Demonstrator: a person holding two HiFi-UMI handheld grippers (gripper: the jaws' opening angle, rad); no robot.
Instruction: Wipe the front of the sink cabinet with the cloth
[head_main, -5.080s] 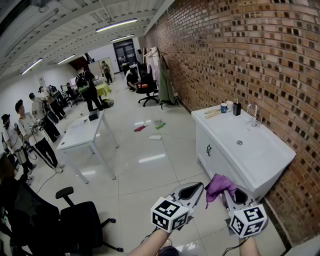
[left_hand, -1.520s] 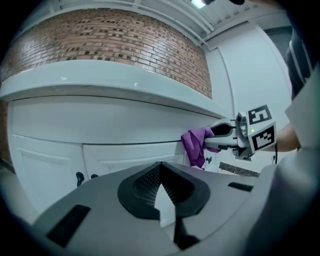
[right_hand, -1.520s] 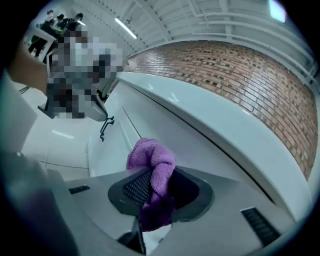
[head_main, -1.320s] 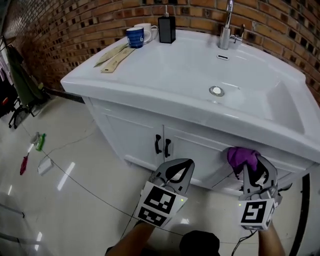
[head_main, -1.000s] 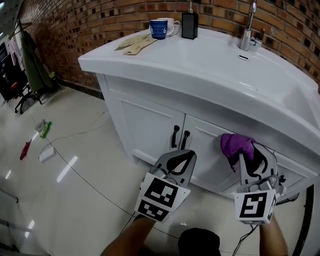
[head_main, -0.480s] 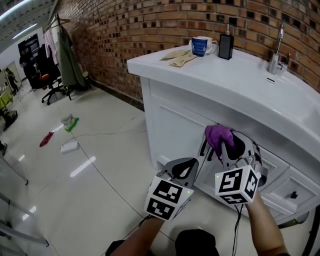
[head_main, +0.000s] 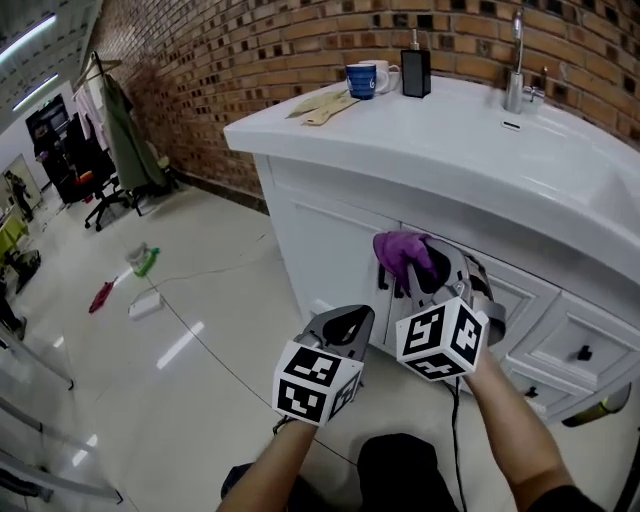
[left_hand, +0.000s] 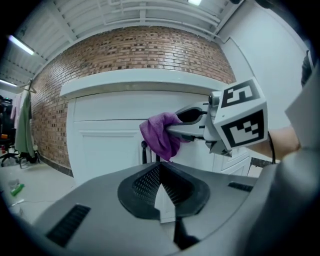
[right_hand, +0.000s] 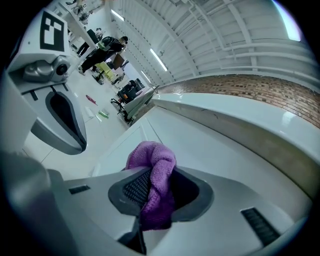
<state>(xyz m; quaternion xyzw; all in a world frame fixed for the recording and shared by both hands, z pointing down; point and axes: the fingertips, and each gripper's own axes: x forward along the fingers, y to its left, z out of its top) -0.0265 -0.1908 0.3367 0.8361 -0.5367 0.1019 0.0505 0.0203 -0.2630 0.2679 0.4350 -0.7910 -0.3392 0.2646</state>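
1. While the right hand-held gripper (right_hand: 156, 197) clamps a crumpled purple microfibre cloth (right_hand: 152, 175) between its jaws, a bunch of the fabric bulges out past the jaw tips.
2. The cloth is held up in front of the door panels of the white sink cabinet (head_main: 320, 235), just under the overhanging rim of the white sink tabletop (head_main: 430, 140) and beside the black door handles (left_hand: 145, 150). Whether it touches the door cannot be told.
3. The left hand-held gripper (head_main: 347, 322) sits lower and to the left of the right one. Its jaws are closed together with nothing between them, and it points toward the cabinet.
4. At the back of the tabletop stand a blue mug (head_main: 360, 80), a white mug (head_main: 384, 72), a black soap dispenser (head_main: 415, 70) and a chrome tap (head_main: 516, 65). Two pale wooden pieces (head_main: 325, 105) lie near the left corner.
5. Right of the doors is a white drawer with a black knob (head_main: 585, 352).
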